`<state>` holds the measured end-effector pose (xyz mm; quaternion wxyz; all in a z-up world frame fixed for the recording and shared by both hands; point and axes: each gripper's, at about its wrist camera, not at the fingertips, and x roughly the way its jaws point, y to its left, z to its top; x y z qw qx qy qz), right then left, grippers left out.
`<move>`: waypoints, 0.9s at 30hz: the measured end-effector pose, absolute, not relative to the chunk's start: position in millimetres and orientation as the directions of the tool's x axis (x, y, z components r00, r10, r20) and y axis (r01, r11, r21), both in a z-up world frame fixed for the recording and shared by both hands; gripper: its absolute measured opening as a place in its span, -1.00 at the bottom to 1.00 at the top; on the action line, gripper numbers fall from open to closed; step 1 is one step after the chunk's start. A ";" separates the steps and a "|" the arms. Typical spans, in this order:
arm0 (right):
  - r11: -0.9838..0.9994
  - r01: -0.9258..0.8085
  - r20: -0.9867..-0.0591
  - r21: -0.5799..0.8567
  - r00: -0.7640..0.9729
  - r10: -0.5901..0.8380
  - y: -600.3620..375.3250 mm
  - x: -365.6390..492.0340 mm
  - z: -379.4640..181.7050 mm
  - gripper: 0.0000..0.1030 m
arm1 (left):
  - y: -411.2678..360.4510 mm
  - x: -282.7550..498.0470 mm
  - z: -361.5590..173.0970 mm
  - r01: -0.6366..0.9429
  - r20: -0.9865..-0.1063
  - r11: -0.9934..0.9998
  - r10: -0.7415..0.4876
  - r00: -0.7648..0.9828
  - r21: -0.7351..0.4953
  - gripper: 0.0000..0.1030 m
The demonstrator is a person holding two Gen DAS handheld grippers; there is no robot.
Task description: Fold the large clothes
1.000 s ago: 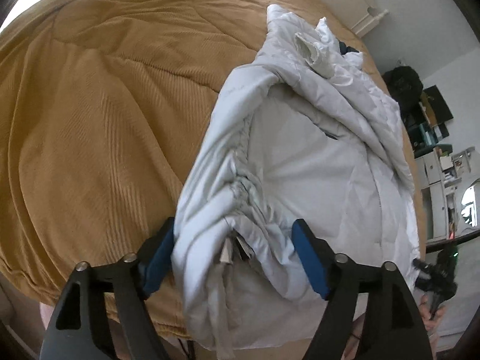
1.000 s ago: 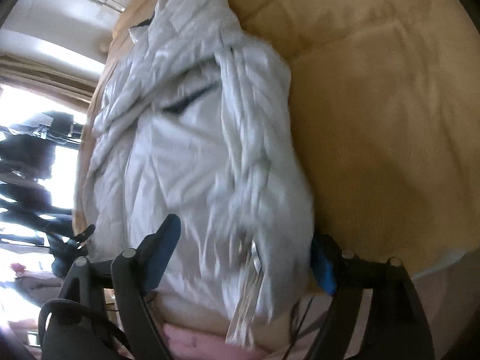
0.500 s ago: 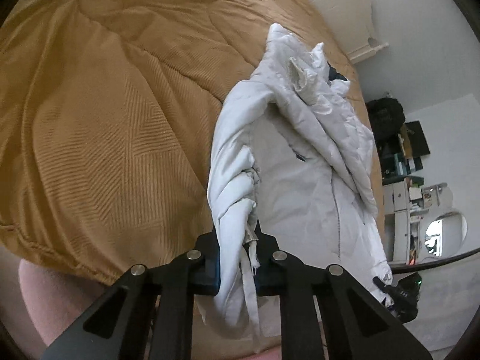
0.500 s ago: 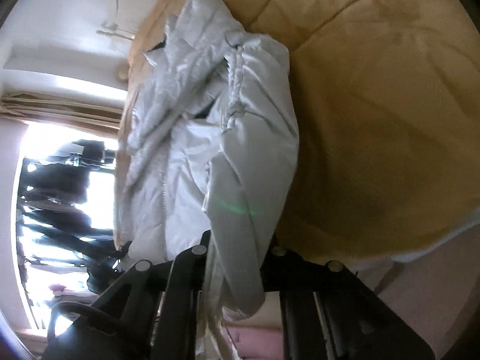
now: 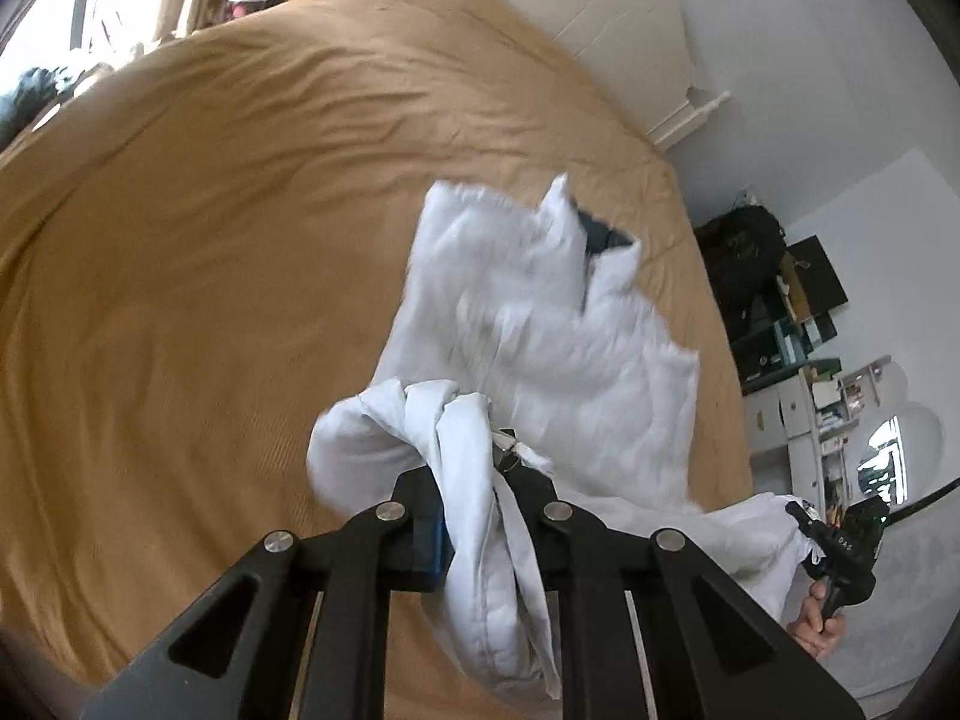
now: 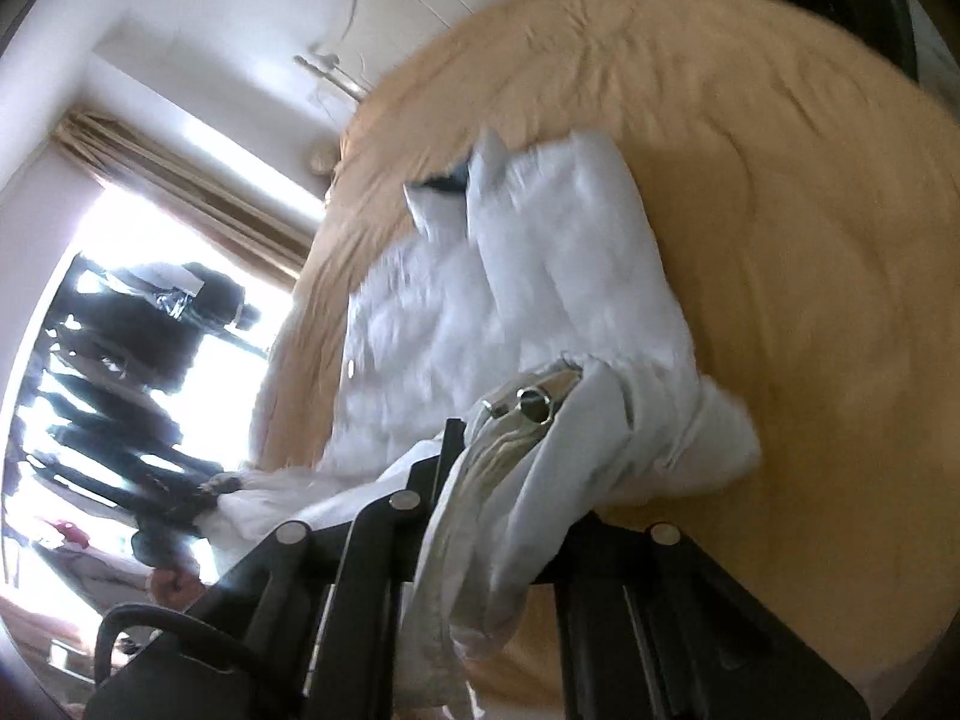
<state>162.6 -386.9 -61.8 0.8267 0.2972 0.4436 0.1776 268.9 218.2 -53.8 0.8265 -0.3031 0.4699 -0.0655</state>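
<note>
Jacket (image 5: 540, 324): white, on the bed (image 5: 180, 240), hem end raised. Left gripper (image 5: 474, 516) pinches one hem corner; right gripper (image 6: 498, 510), jaws closing, pinches the other. Step: hem-to-collar fold; next, likely carry both corners evenly toward the collar and lay them flat.

Both grippers clamped onto white jacket (image 5: 540, 324) hem, lifted it off bedspread (image 5: 180, 240).

Bedroom: bed (image 5: 210, 240), curtain (image 6: 180, 192), shelves (image 5: 804, 324).

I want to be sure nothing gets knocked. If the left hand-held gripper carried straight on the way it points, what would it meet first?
Probably the rest of the white jacket it already grips: the left hand-held gripper points down at it, spread on the tan bedspread. Depth is hard to judge.
</note>
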 end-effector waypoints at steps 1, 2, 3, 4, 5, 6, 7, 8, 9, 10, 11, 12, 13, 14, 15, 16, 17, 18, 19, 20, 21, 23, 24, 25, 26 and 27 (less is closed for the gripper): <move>0.763 -0.034 -0.623 0.645 0.554 0.551 -387.5 183.9 -55.4 -0.83 | 219.7 293.9 -49.8 -0.181 -0.734 0.801 -0.399 0.549 -0.570 -0.75; 0.765 -0.033 -0.621 0.644 0.561 0.547 -387.8 198.5 -51.7 -0.83 | 219.7 315.8 -47.7 -0.185 -0.733 0.796 -0.404 0.547 -0.577 -0.75; 0.760 -0.027 -0.618 0.649 0.563 0.548 -388.4 220.9 -48.8 -0.83 | 219.9 336.4 -48.2 -0.191 -0.734 0.792 -0.405 0.546 -0.580 -0.75; 0.756 -0.020 -0.616 0.654 0.566 0.548 -390.2 241.9 -48.1 -0.83 | 218.7 360.8 -48.9 -0.195 -0.741 0.797 -0.399 0.539 -0.571 -0.75; 0.754 -0.012 -0.618 0.657 0.566 0.546 -387.2 261.4 -47.9 -0.83 | 216.6 384.5 -51.9 -0.203 -0.752 0.803 -0.389 0.533 -0.560 -0.75; 0.755 -0.010 -0.620 0.656 0.564 0.546 -388.0 274.0 -46.3 -0.83 | 214.3 406.2 -56.2 -0.210 -0.764 0.811 -0.380 0.521 -0.547 -0.75; 0.757 0.001 -0.624 0.653 0.566 0.538 -386.6 295.1 -48.7 -0.83 | 211.7 426.1 -61.8 -0.220 -0.778 0.819 -0.367 0.510 -0.530 -0.75; 0.757 0.013 -0.631 0.653 0.563 0.534 -384.5 314.7 -53.1 -0.83 | 211.1 447.3 -71.3 -0.234 -0.792 0.823 -0.357 0.496 -0.518 -0.75; 0.764 0.027 -0.645 0.645 0.555 0.525 -382.3 338.5 -60.2 -0.83 | 209.6 474.4 -85.8 -0.254 -0.806 0.822 -0.354 0.474 -0.510 -0.75; 0.768 0.043 -0.656 0.639 0.553 0.514 -383.3 352.7 -64.8 -0.83 | 208.4 488.3 -99.9 -0.274 -0.817 0.819 -0.350 0.458 -0.504 -0.75; 0.772 0.070 -0.674 0.631 0.541 0.502 -382.5 374.2 -77.6 -0.83 | 207.2 509.3 -124.1 -0.308 -0.834 0.812 -0.348 0.427 -0.496 -0.75; 0.783 0.093 -0.700 0.615 0.522 0.487 -381.1 395.5 -93.1 -0.83 | 206.8 520.8 -140.0 -0.329 -0.845 0.808 -0.345 0.409 -0.489 -0.75; 0.790 0.111 -0.716 0.603 0.512 0.474 -381.9 406.1 -104.2 -0.83 | 206.1 532.7 -159.1 -0.357 -0.858 0.801 -0.343 0.382 -0.480 -0.74; 0.800 0.141 -0.745 0.583 0.486 0.457 -381.6 424.0 -123.5 -0.83 | 204.0 547.8 -184.6 -0.382 -0.872 0.797 -0.346 0.346 -0.468 -0.74; 0.814 0.162 -0.773 0.558 0.457 0.440 -381.1 439.2 -143.3 -0.83 | 202.0 551.5 -198.9 -0.392 -0.878 0.796 -0.345 0.332 -0.461 -0.74; 0.816 0.178 -0.787 0.549 0.440 0.434 -381.4 447.7 -156.4 -0.83 | 199.7 558.7 -213.9 -0.398 -0.886 0.800 -0.340 0.316 -0.449 -0.74; 0.809 0.202 -0.797 0.552 0.415 0.440 -380.9 458.9 -176.0 -0.86 | 198.3 565.6 -227.6 -0.411 -0.889 0.795 -0.338 0.310 -0.446 -0.74; 0.802 0.213 -0.797 0.558 0.407 0.446 -380.5 467.4 -191.1 -0.86 | 198.2 569.7 -233.0 -0.419 -0.888 0.790 -0.338 0.312 -0.448 -0.73; 0.795 0.224 -0.797 0.563 0.404 0.450 -380.3 474.0 -200.7 -0.86 | 198.4 573.4 -235.3 -0.420 -0.888 0.789 -0.337 0.312 -0.447 -0.71; 0.788 0.232 -0.794 0.570 0.403 0.456 -381.1 477.8 -205.5 -0.86 | 199.4 576.9 -234.8 -0.420 -0.888 0.790 -0.338 0.311 -0.448 -0.69; 0.772 0.236 -0.782 0.590 0.406 0.473 -382.7 483.1 -209.8 -0.86 | 201.3 578.4 -233.1 -0.422 -0.887 0.785 -0.345 0.308 -0.453 -0.68; 0.738 0.245 -0.756 0.629 0.413 0.508 -388.1 488.5 -210.2 -0.82 | 211.3 579.7 -224.8 -0.425 -0.865 0.757 -0.392 0.313 -0.496 -0.64; 0.718 0.258 -0.746 0.646 0.412 0.523 -392.3 488.9 -207.2 -0.78 | 219.4 579.4 -218.8 -0.430 -0.845 0.730 -0.416 0.336 -0.531 -0.58; 0.699 0.268 -0.734 0.663 0.418 0.536 -396.6 488.1 -202.5 -0.72 | 226.7 577.4 -212.9 -0.438 -0.825 0.702 -0.436 0.361 -0.562 -0.51; 0.686 0.269 -0.721 0.676 0.434 0.541 -400.8 485.5 -193.9 -0.65 | 238.9 573.0 -202.6 -0.444 -0.778 0.641 -0.473 0.414 -0.626 -0.35; 0.678 0.265 -0.711 0.686 0.443 0.546 -405.0 484.1 -189.6 -0.60 | 245.4 570.7 -197.1 -0.442 -0.748 0.606 -0.493 0.444 -0.661 -0.26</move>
